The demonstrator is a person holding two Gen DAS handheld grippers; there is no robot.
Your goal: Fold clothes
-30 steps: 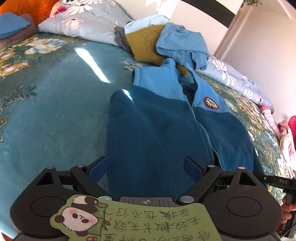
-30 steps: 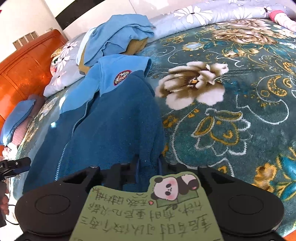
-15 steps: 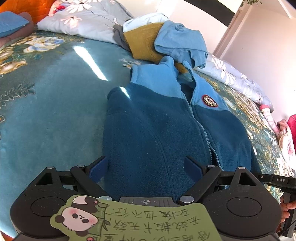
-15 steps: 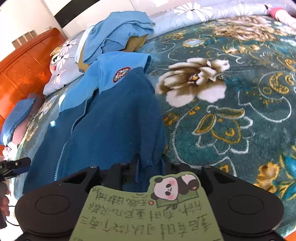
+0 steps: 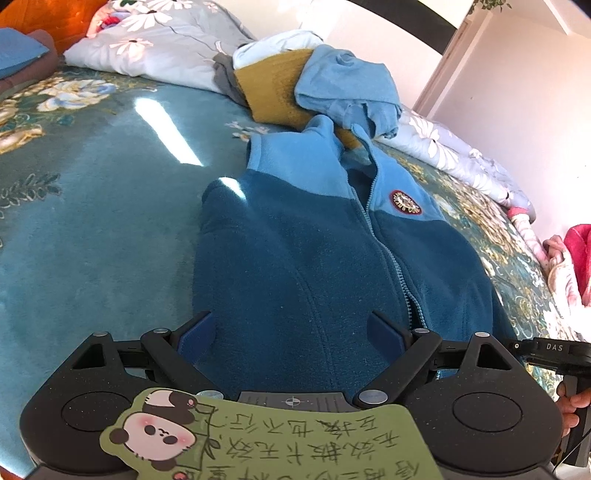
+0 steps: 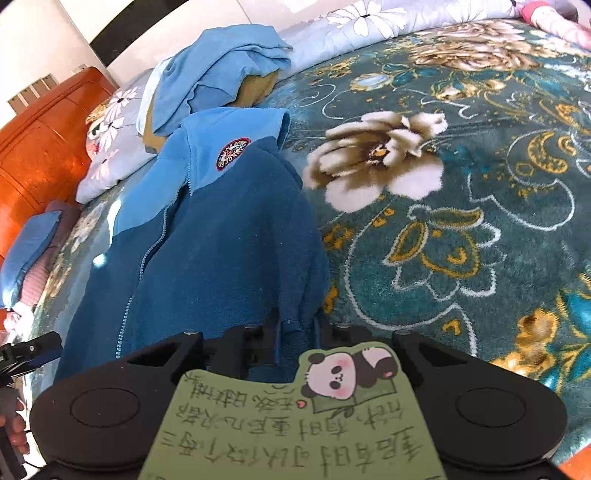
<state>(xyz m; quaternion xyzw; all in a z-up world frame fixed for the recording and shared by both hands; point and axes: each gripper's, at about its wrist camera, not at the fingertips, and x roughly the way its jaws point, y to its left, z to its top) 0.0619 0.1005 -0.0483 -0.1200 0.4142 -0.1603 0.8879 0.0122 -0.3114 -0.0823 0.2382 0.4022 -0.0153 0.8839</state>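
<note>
Little has moved since earlier | my right gripper (image 6: 295,325) closing on fleece jacket (image 5: 314,266) hem | left gripper (image 5: 291,332) fingers apart | next: fold hem toward collar.

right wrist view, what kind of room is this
Most likely a bedroom. The fleece jacket lies on a bed spread with a floral blanket, a flowered duvet is bunched along its far edge, and an orange wooden headboard stands at one end.
</note>
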